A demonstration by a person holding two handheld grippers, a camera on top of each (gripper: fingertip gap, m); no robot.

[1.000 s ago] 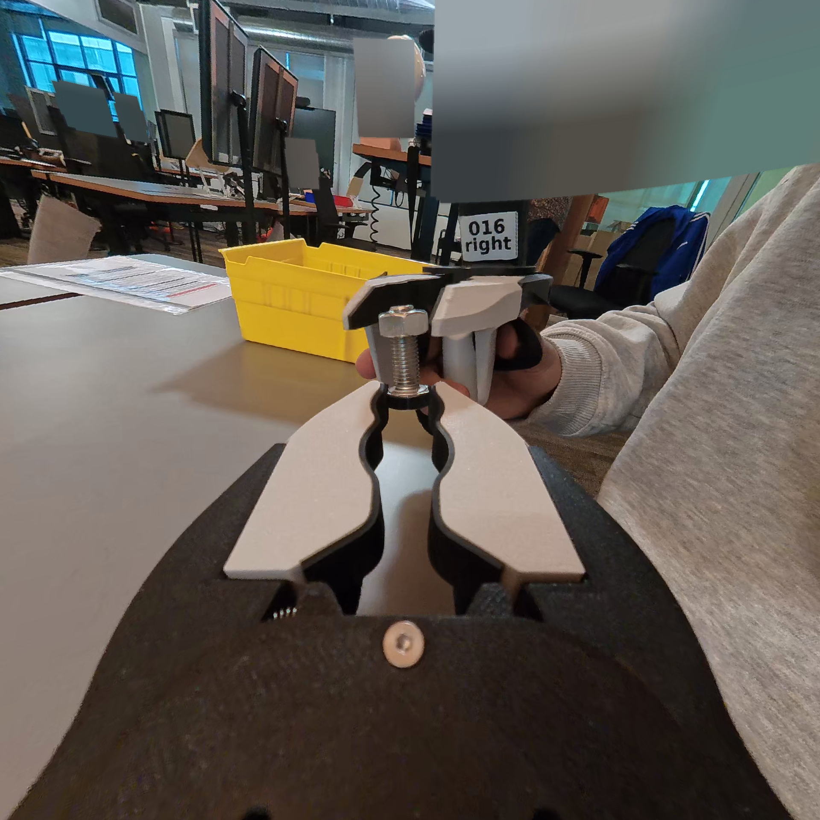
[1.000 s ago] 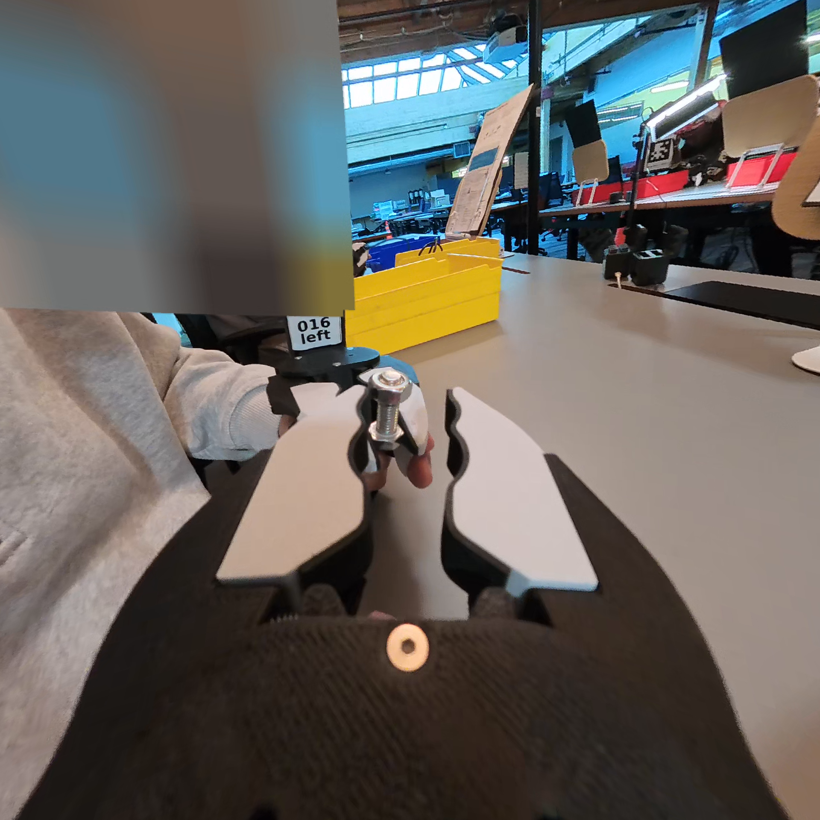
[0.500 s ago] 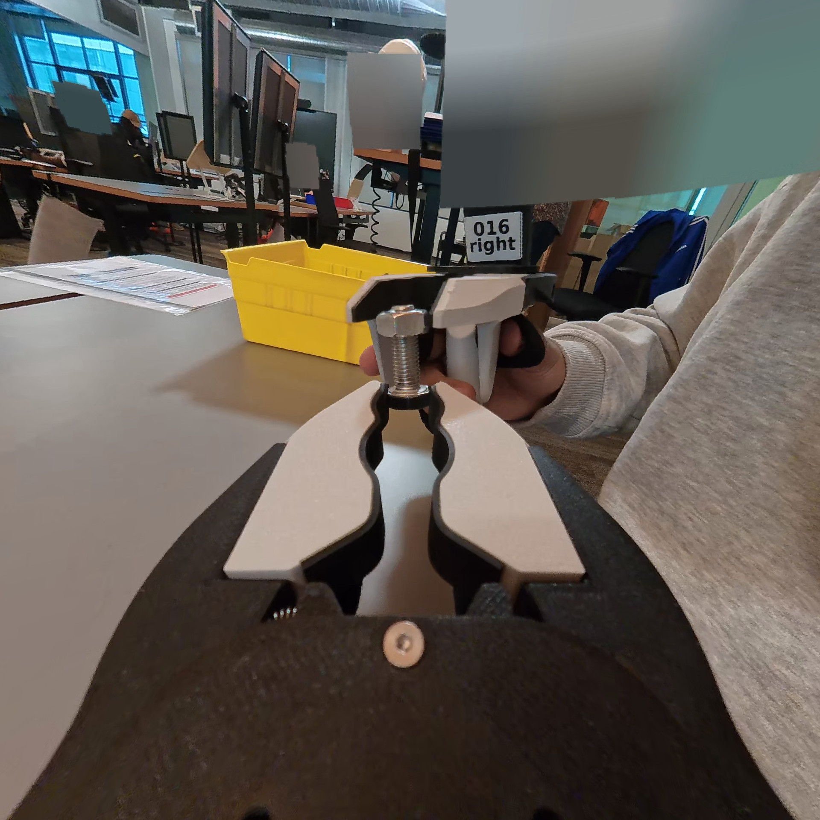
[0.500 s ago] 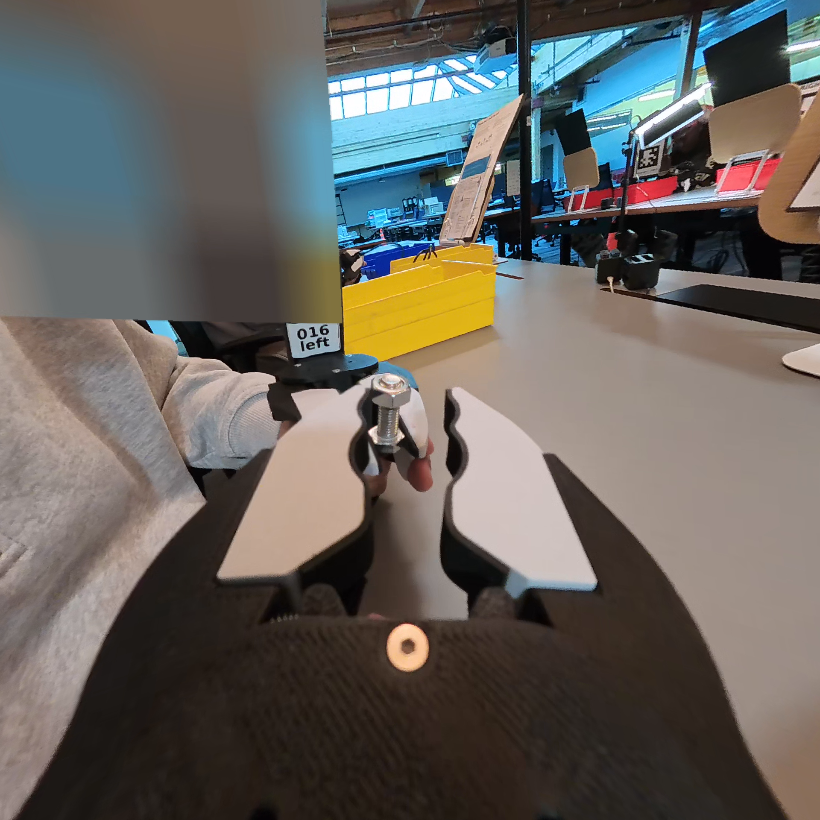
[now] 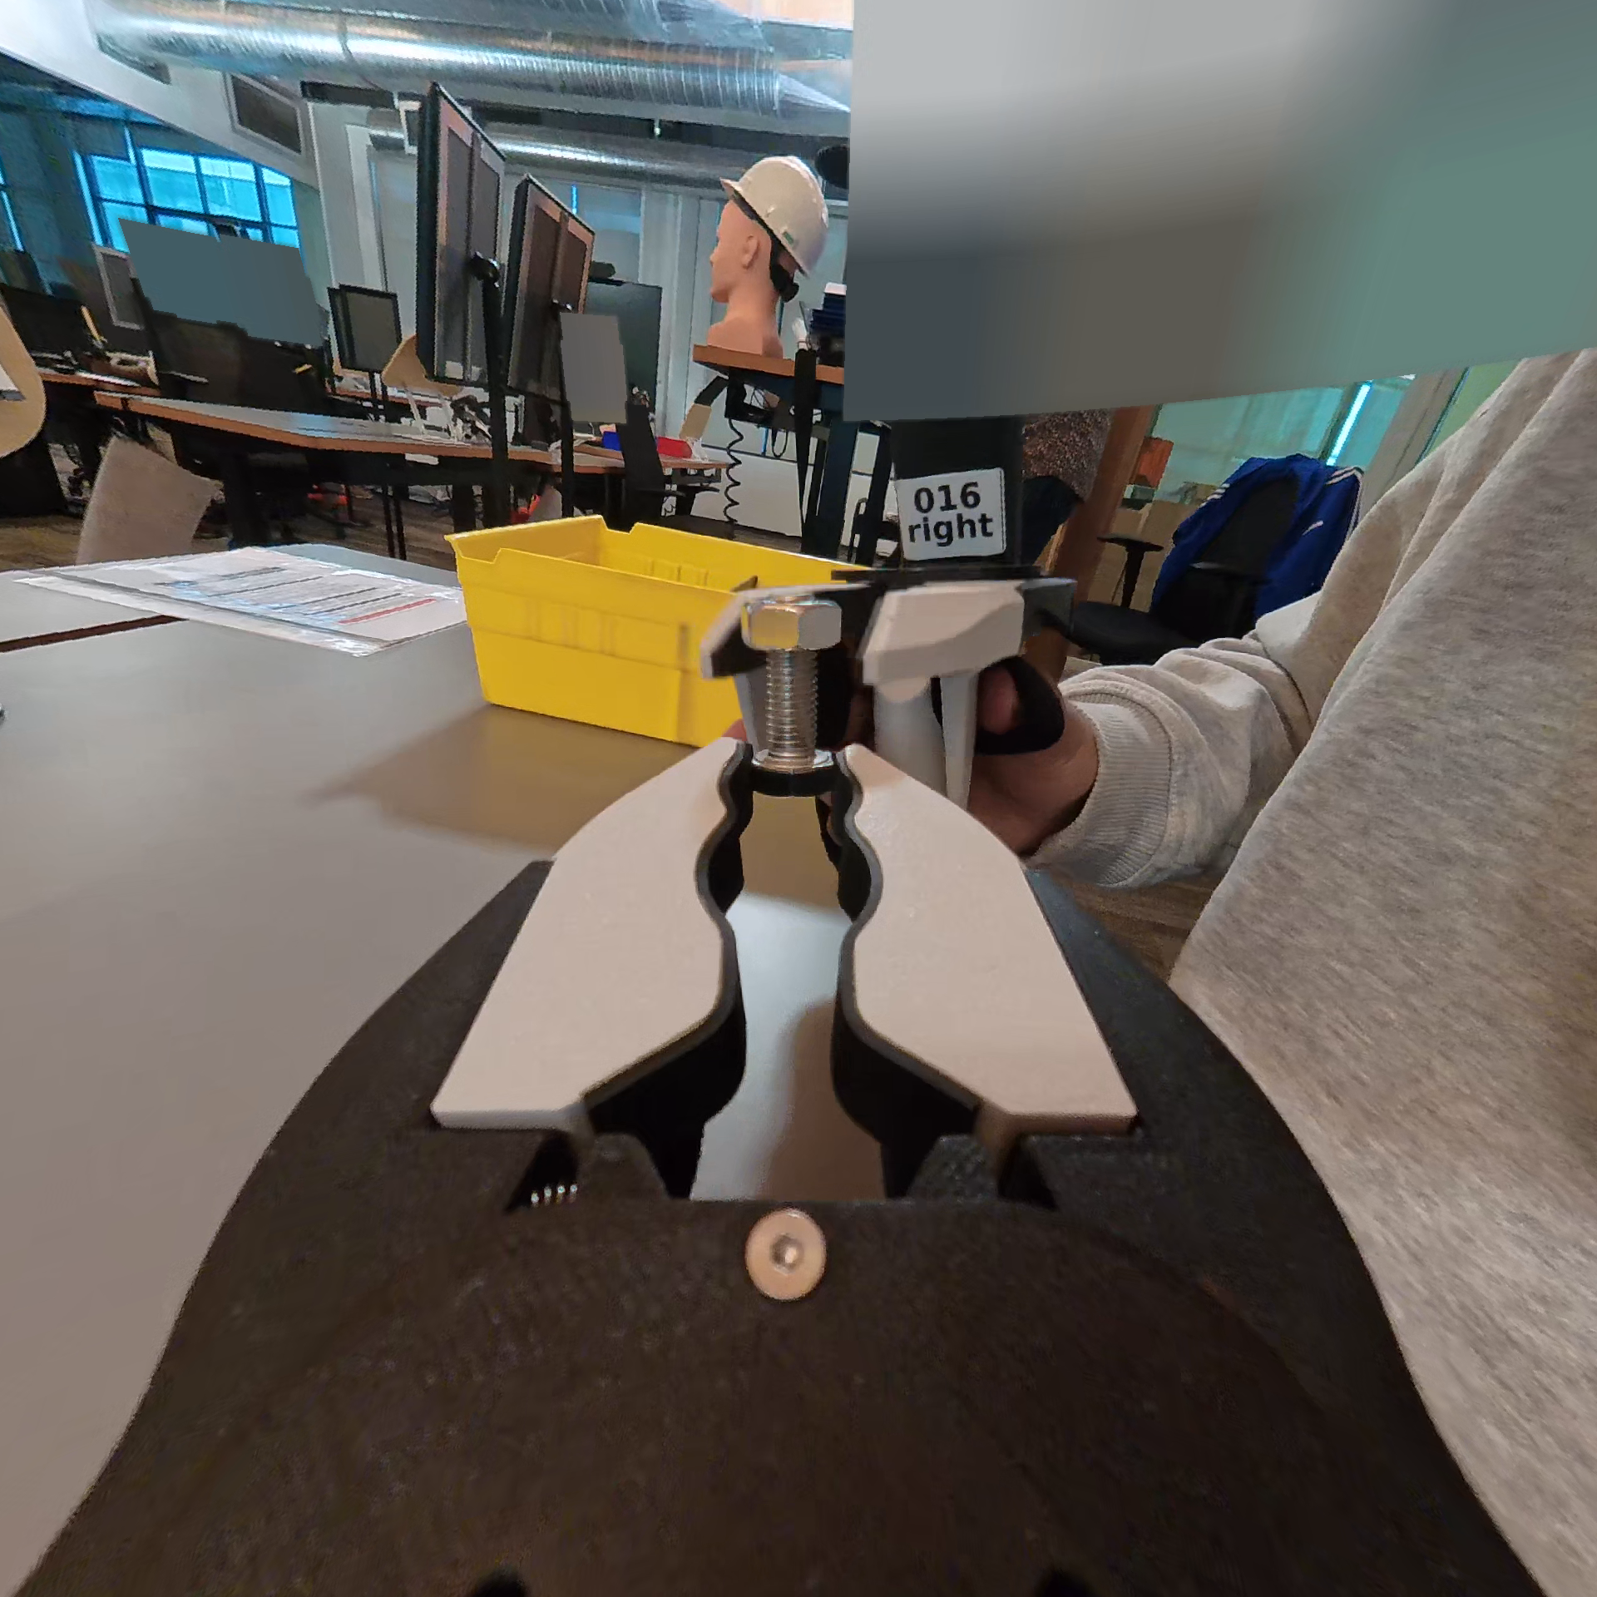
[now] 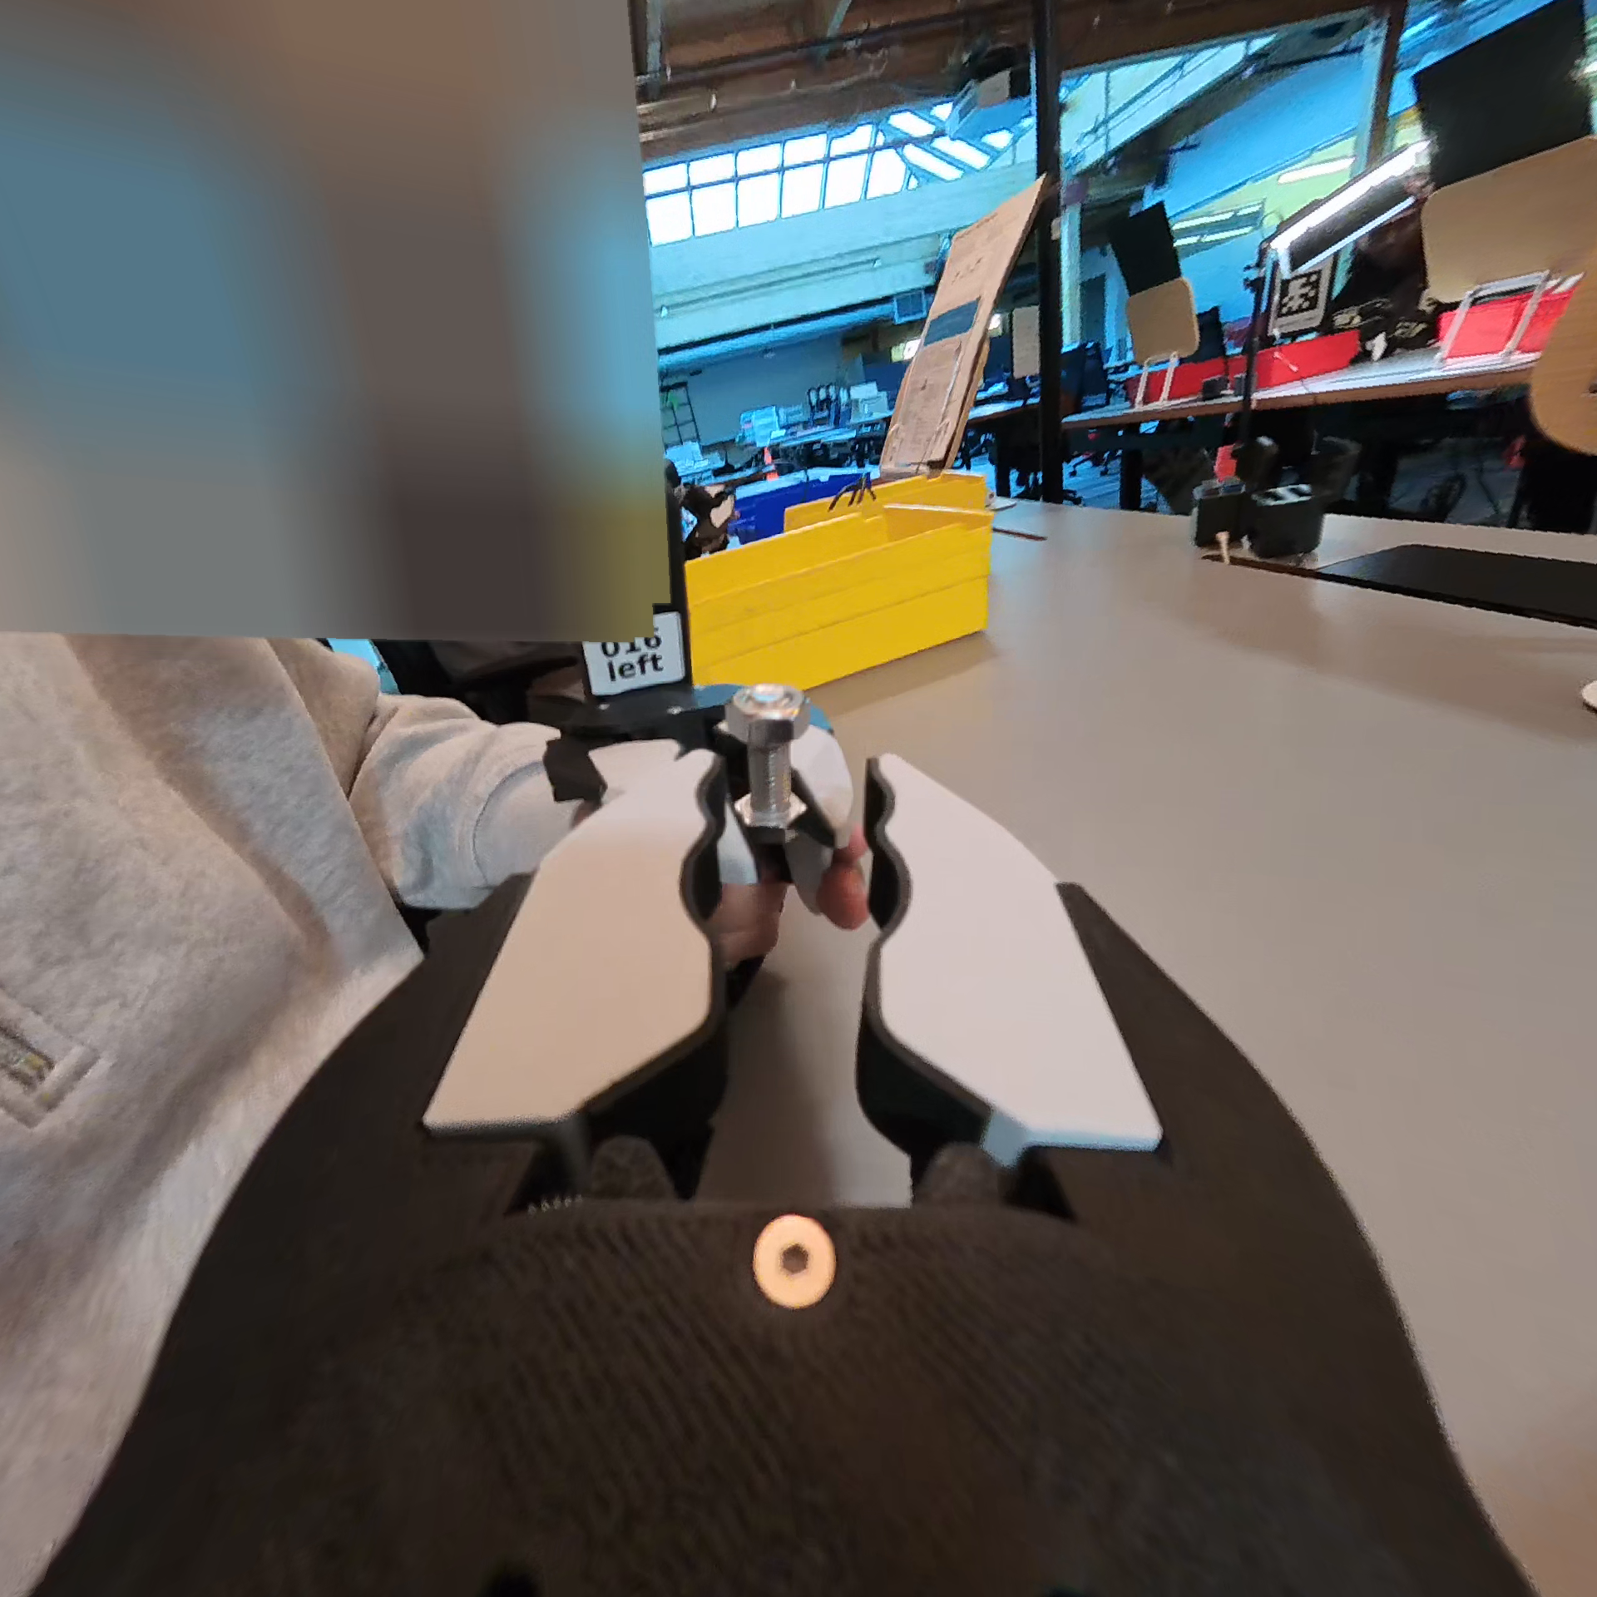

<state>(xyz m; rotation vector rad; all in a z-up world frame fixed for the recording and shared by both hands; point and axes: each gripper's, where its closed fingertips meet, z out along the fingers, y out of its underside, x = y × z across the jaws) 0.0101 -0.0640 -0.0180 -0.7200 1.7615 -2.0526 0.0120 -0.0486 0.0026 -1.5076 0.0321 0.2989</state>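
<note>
Bolt (image 5: 791,683) and nut (image 5: 788,762): one of each, both bright steel, the hex-headed bolt standing upright with its threaded shank running down into the nut, held in the air above the grey table (image 5: 216,847). One left gripper (image 5: 788,765) is clamped on the nut at the tips of its white fingers (image 5: 622,933). One right gripper (image 6: 791,799) faces it with its jaws parted; from the left wrist view its tips sit level with the bolt head, but whether they touch the head cannot be told. A hand (image 5: 1028,778) in a grey sleeve (image 5: 1210,743) grips the right gripper's handle. Two yellow bins show, one in each view: one (image 5: 596,639) behind the bolt, another (image 6: 847,588) farther along the table; their contents are hidden. One printed sheet (image 5: 259,592) lies on the table.
</note>
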